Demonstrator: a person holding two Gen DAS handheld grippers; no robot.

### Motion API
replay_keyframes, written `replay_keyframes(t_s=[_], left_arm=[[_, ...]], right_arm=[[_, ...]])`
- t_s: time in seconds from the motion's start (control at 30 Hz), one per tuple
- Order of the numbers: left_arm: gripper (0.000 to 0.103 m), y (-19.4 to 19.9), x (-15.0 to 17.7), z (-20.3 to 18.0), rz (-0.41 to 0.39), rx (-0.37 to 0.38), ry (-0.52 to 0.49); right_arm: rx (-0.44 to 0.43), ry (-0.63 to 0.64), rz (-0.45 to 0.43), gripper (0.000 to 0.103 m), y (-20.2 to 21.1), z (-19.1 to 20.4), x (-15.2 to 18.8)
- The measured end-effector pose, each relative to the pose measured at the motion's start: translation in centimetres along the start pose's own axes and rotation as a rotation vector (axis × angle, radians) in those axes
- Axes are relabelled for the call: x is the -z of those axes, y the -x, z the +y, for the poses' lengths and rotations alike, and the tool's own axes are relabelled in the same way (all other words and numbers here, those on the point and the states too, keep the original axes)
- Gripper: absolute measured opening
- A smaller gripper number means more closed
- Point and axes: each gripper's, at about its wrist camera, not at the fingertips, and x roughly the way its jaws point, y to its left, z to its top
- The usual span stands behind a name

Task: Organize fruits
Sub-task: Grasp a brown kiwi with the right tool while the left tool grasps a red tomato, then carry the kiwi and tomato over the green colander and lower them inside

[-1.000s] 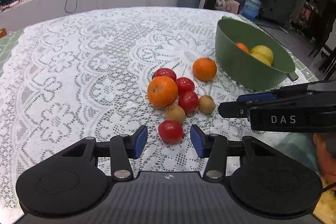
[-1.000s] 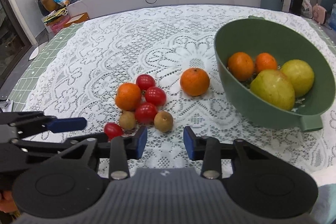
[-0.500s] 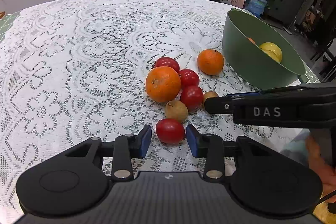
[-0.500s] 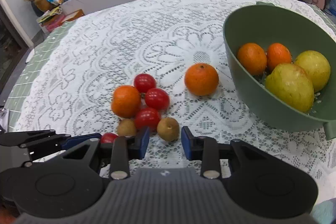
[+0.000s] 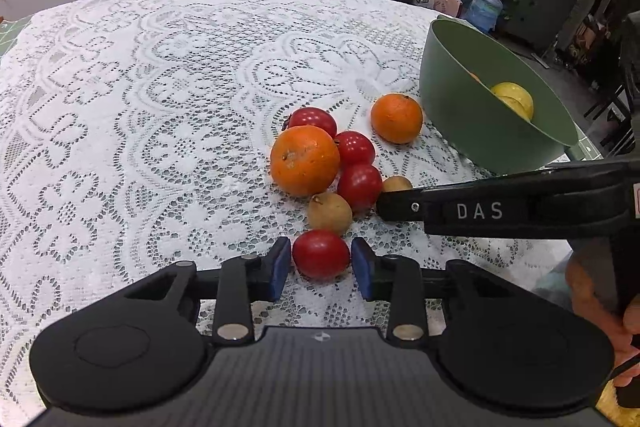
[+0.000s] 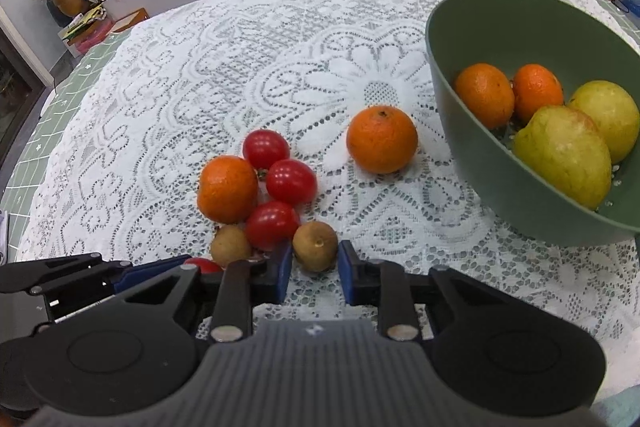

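Note:
Fruits lie on the lace tablecloth: an orange, several red tomatoes and two brown longans. My left gripper is open, its blue pads on either side of the nearest tomato, with small gaps showing. My right gripper is open around a brown longan; in the left wrist view it reaches in from the right. A second orange lies alone near the green bowl, which holds two oranges and two yellow fruits.
The second longan and a tomato sit right beside my right gripper's left finger. The bowl stands at the table's right edge. Behind the table run a white counter, plants and a water bottle.
Both grippers have moved forward and down. The left now straddles the near tomato and the right straddles the longan. Both jaws have narrowed a little.

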Motion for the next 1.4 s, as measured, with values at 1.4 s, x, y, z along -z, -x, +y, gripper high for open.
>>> replay_keyframes(t_s=[1.4], left_arm=[[0.033, 5.7, 0.4, -0.8, -0.173, -0.012, 0.129]], right_arm=[[-0.049, 0.015, -0.153, 0.021, 5.5, -0.7, 2.3]])
